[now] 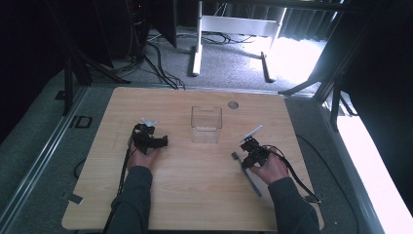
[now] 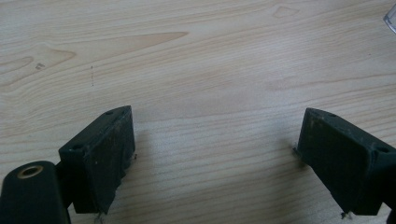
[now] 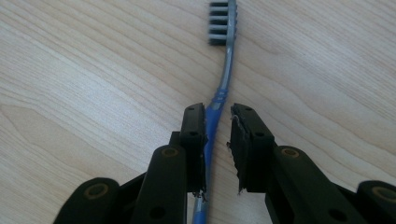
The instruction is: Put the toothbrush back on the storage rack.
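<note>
Right gripper view, toothbrush [image 3: 219,105] between right hand-held gripper [image 3: 218,116] jaws, seemingly unclamped

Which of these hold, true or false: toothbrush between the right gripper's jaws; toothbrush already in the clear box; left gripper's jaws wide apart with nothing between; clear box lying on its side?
1. The toothbrush lies between the right gripper jaws: true.
2. The toothbrush is inside the clear box: false, it lies flat on the table, apart from the box.
3. The left gripper has its jaws wide apart over bare wood: true.
4. The clear box lies on its side: false, it stands upright, open at the top.
</note>
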The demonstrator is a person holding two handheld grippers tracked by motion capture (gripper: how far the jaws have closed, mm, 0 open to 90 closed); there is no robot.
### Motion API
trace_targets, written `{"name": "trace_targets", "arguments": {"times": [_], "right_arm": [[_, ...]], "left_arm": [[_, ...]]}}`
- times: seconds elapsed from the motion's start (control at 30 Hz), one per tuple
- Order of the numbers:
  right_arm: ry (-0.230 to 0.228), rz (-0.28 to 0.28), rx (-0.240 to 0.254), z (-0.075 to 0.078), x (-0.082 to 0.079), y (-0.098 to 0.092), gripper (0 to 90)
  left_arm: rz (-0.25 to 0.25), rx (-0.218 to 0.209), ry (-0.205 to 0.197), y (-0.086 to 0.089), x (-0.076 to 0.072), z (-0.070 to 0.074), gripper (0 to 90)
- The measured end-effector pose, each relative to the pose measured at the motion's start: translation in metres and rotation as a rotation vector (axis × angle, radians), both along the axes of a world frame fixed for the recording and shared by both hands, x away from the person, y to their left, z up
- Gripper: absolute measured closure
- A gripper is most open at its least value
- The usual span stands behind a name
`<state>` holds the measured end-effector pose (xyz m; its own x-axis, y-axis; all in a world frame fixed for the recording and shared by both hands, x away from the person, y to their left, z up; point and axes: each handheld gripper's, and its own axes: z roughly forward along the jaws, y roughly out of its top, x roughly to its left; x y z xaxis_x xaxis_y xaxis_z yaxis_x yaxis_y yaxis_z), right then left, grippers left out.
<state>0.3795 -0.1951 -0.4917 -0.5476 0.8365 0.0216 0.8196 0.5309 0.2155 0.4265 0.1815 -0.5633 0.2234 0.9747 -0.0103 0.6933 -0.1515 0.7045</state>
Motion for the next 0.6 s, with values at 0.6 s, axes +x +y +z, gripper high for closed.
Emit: {"name": "trace_targets", "arguments": {"times": [0.6], "right_arm": [[0.022,0.007,-0.014,-0.0076,-0.0002,0.0018,74.1]], "left_arm": [[0.0,0.0,0.0,0.0,0.0,0.0,11.4]]}}
